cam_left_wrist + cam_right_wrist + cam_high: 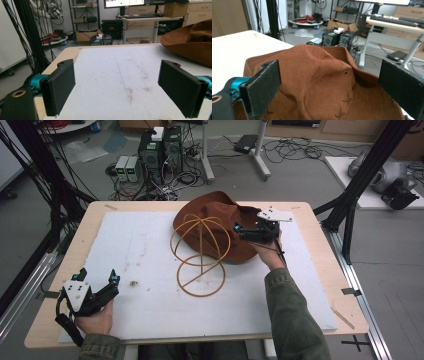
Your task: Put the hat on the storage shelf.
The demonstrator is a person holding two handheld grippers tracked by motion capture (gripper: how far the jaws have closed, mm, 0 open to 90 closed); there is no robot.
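Reaching over the far side of the table, the right gripper [239,231] hovers with its jaws spread wide above a brown hat [220,222], grasping nothing. The hat lies directly beneath and ahead of that tool, its crown between the two black jaws as the right gripper view frames them, while a wire hat stand [200,254] stands just to the tool's left, against the hat's near edge. The step in hand appears to be the approach to the hat; the next move likely calls for lowering the jaws onto a fold of the crown or the brim and closing on the soft fabric firmly enough to lift it toward the stand. The left gripper [98,281] rests near the table's front corner, jaws likewise parted and empty, with the hat well apart, off ahead and to its right. The right gripper view reveals what the high view cannot: a small eyelet [345,73] and dark stitches on the creased crown [317,75]. The left gripper view shows the stained white mat [120,75] close up, and the hat's brim [190,48] from the side.
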